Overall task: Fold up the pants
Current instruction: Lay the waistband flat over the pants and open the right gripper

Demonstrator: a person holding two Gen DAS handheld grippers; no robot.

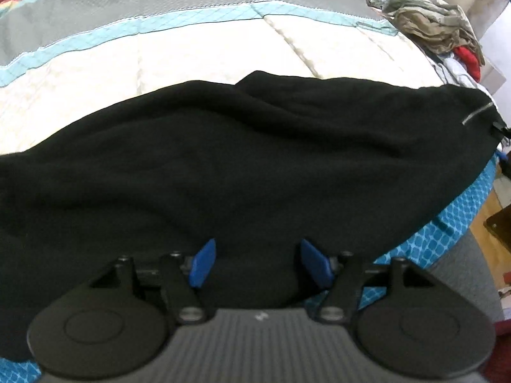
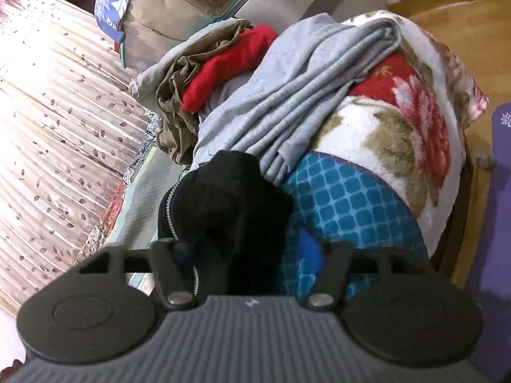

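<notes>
Black pants point(image 1: 242, 159) lie in a long band across the quilted bed, with a zipper at their right end. In the left wrist view, my left gripper point(image 1: 258, 260) has its blue fingers spread wide at the pants' near edge, with black cloth lying between them. In the right wrist view, my right gripper point(image 2: 249, 249) sits at a bunched end of the pants point(image 2: 230, 210) with a zipper. Cloth fills the space between its fingers; the left finger is hidden and a blue fingertip point(image 2: 311, 249) shows at the right.
A cream, grey and light-blue quilt point(image 1: 191, 54) covers the bed. A pile of olive, red and grey clothes point(image 2: 242, 73) and a floral blanket point(image 2: 399, 105) lie near the pants' right end. A blue patterned sheet point(image 2: 345, 198) hangs at the bed edge above a wooden floor point(image 2: 447, 9).
</notes>
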